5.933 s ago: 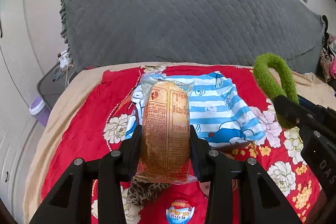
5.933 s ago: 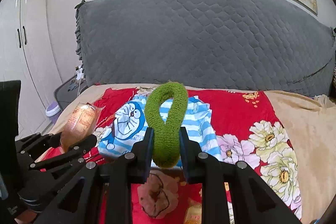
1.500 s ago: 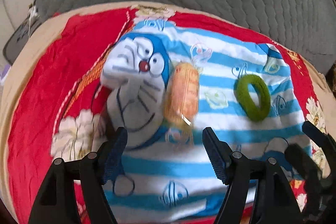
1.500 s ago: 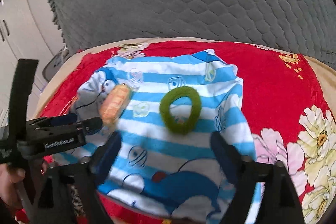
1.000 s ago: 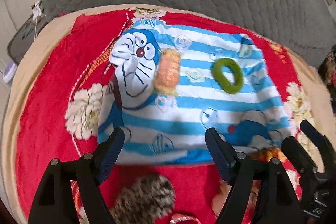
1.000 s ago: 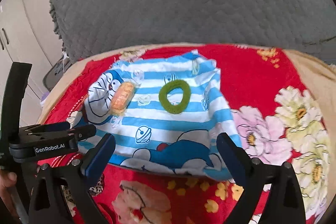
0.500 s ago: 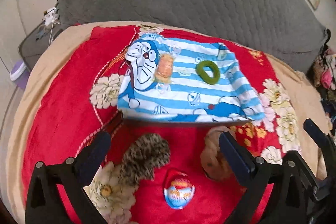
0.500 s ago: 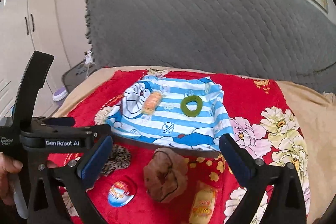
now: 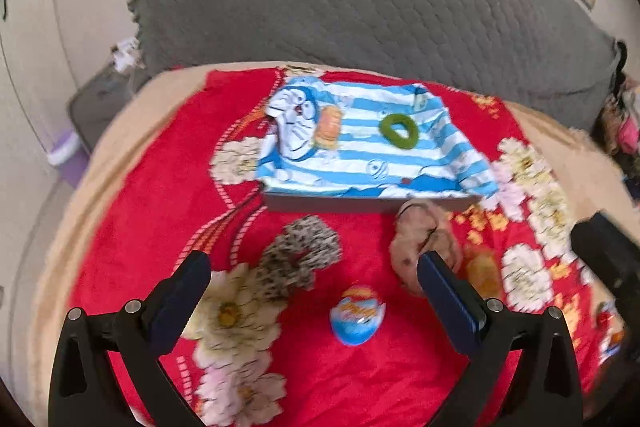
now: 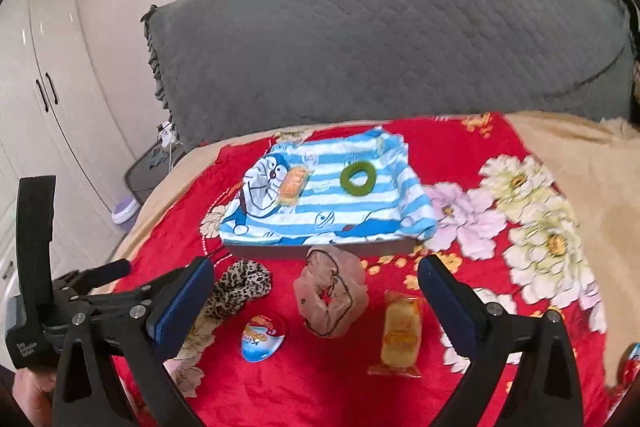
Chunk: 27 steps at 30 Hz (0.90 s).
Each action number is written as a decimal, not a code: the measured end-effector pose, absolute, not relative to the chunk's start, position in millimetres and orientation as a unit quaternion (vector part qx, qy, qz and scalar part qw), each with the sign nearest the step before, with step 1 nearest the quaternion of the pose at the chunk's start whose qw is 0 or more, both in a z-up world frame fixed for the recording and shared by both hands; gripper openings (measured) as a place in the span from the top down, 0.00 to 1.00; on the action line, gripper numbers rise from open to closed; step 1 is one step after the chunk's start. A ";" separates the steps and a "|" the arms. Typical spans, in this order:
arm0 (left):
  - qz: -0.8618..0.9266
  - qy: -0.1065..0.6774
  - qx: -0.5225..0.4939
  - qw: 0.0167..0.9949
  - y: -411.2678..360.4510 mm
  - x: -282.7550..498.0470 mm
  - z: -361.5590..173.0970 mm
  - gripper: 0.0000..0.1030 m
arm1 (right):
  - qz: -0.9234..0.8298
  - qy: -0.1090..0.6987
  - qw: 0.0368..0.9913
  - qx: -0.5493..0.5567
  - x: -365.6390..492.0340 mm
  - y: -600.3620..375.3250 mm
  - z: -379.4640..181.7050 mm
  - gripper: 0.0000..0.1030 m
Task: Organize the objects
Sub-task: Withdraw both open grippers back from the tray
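A blue-striped cartoon cloth point(image 9: 372, 163) point(image 10: 320, 211) covers a flat box on the red floral blanket. On the cloth lie a wrapped cake point(image 9: 329, 127) point(image 10: 293, 183) and a green scrunchie point(image 9: 399, 131) point(image 10: 357, 178). In front of the box lie a leopard scrunchie point(image 9: 300, 261) point(image 10: 240, 287), a pink scrunchie point(image 9: 424, 243) point(image 10: 332, 297), a blue egg-shaped sweet point(image 9: 357, 315) point(image 10: 262, 337) and a second wrapped cake point(image 10: 400, 331). My left gripper point(image 9: 313, 269) and right gripper point(image 10: 316, 267) hang open and empty above these front items.
A grey quilted headboard point(image 10: 380, 47) stands behind the bed. White wardrobe doors point(image 10: 40, 87), a dark bedside table point(image 10: 148, 167) and a purple bin point(image 10: 126, 209) are at the left. Beige sheet point(image 10: 592, 187) borders the blanket on the right. A hand point(image 10: 32, 387) holds the left gripper.
Both grippers have drawn back and up from the cloth with jaws wider. The cake and green scrunchie stay on the cloth, and the loose items in front of the box have come into view.
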<state>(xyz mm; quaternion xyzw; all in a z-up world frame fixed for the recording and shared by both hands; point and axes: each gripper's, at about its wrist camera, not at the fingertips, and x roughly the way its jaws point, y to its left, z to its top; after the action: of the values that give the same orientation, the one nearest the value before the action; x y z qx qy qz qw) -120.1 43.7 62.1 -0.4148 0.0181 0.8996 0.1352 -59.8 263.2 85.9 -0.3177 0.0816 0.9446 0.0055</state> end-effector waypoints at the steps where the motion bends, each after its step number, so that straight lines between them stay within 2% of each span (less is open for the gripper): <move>1: 0.902 0.019 -0.412 0.129 42.0 -116.5 63.2 0.00 | 0.946 0.072 0.009 -0.315 -55.6 260.6 88.6 0.01; 5: 0.901 0.032 -0.416 0.119 36.1 -102.3 65.6 0.00 | 0.945 0.067 -0.001 -0.321 -44.5 251.5 91.2 0.01; 11: 0.904 0.040 -0.415 0.092 19.9 -84.6 64.9 0.00 | 0.942 0.017 0.021 -0.336 -31.0 232.1 85.8 0.01; 27: 0.898 0.071 -0.428 0.078 11.0 -53.1 47.6 0.00 | 0.949 -0.005 0.015 -0.316 -0.1 220.6 76.8 0.01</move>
<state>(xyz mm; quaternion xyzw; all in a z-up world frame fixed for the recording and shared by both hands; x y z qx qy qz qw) -53.1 11.0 47.6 -0.4277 0.0706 0.8978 0.0780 -0.1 220.5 76.8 -0.3160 -0.0053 0.9486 0.0149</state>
